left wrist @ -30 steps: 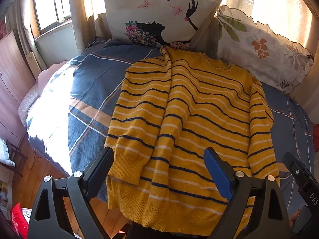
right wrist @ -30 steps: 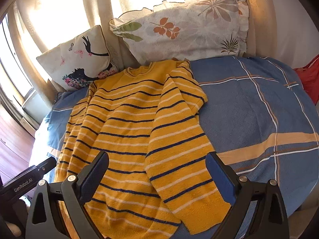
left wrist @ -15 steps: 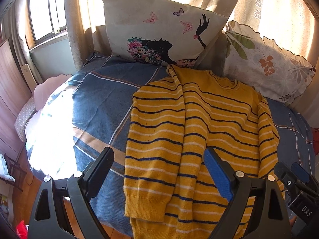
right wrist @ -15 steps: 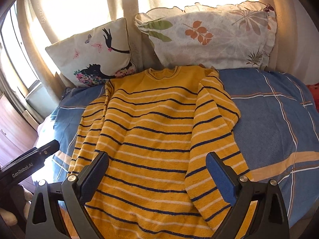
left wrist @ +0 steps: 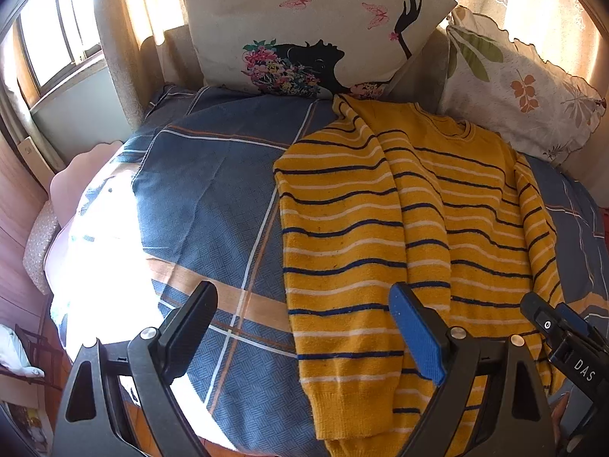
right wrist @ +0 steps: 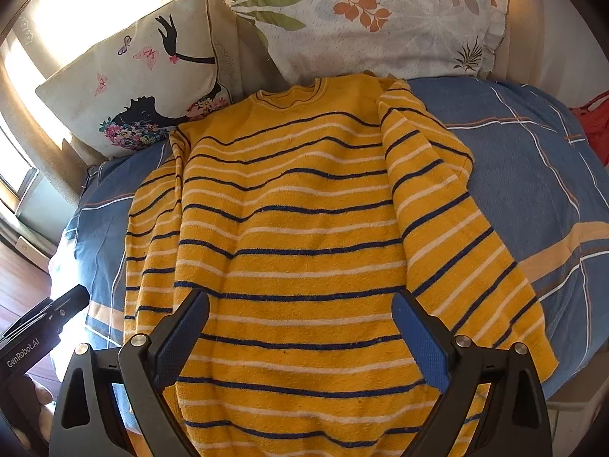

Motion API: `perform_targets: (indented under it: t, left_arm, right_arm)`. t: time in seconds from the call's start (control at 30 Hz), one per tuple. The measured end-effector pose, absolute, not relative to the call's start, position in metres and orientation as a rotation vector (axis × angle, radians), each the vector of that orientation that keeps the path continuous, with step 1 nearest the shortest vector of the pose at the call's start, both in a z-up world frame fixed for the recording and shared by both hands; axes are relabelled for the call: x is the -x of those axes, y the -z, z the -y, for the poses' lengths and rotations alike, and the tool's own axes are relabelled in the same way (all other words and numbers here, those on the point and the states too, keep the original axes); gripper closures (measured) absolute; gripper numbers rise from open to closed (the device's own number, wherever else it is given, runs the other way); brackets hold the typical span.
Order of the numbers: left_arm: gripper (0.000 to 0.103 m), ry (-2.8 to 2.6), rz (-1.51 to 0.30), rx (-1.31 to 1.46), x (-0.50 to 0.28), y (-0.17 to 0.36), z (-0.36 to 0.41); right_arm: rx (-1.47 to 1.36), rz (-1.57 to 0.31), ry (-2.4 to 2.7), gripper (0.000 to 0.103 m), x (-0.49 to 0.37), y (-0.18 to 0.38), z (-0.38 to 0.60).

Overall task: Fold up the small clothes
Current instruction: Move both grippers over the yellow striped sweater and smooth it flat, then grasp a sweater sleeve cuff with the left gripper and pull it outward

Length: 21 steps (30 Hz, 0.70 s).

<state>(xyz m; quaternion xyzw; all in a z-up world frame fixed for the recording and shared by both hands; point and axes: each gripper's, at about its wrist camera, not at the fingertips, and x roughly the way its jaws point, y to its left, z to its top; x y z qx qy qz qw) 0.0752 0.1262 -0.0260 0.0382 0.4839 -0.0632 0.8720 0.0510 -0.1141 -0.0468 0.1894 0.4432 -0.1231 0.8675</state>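
Note:
A yellow sweater [right wrist: 297,228] with navy and white stripes lies flat on the bed, neck toward the pillows, hem at the near edge. Both sleeves lie down along its sides. In the left wrist view the sweater [left wrist: 437,228] fills the right half, with its left sleeve [left wrist: 342,259] nearest. My left gripper [left wrist: 304,327] is open and empty, above the near bed edge by that sleeve's cuff. My right gripper [right wrist: 300,335] is open and empty above the sweater's lower body. Each gripper shows at the other view's edge.
The bed has a blue plaid cover [left wrist: 213,198]. Two pillows lean at the head: one with a woman's silhouette [left wrist: 304,30] and a leaf-print one [right wrist: 373,19]. A window [left wrist: 57,45] and curtains stand at the left. A red item [right wrist: 593,125] lies at the right edge.
Both grippers have shifted leftward: the left view now shows more bare cover and the left sleeve, and the right view has centred on the sweater's body. The sweater has not moved.

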Motion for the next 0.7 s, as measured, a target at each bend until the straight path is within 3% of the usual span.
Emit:
perform_targets:
  t: [0.57, 0.6, 0.63, 0.7]
  left_arm:
    - [0.012, 0.185, -1.106, -0.022, -0.089, 0.047, -0.137]
    - [0.019, 0.206, -1.126, 0.001, -0.091, 0.049, -0.135]
    - [0.033, 0.234, -1.150, 0.030, -0.093, 0.052, -0.133]
    - [0.044, 0.276, -1.200, 0.090, -0.098, 0.059, -0.132]
  right_arm:
    - [-0.395, -0.951, 0.272, 0.004, -0.053, 0.053, 0.105]
    - [-0.400, -0.952, 0.280, 0.004, -0.050, 0.053, 0.110]
    - [-0.405, -0.953, 0.288, 0.004, -0.048, 0.054, 0.114]
    - [-0.416, -0.957, 0.301, 0.004, -0.043, 0.055, 0.124]
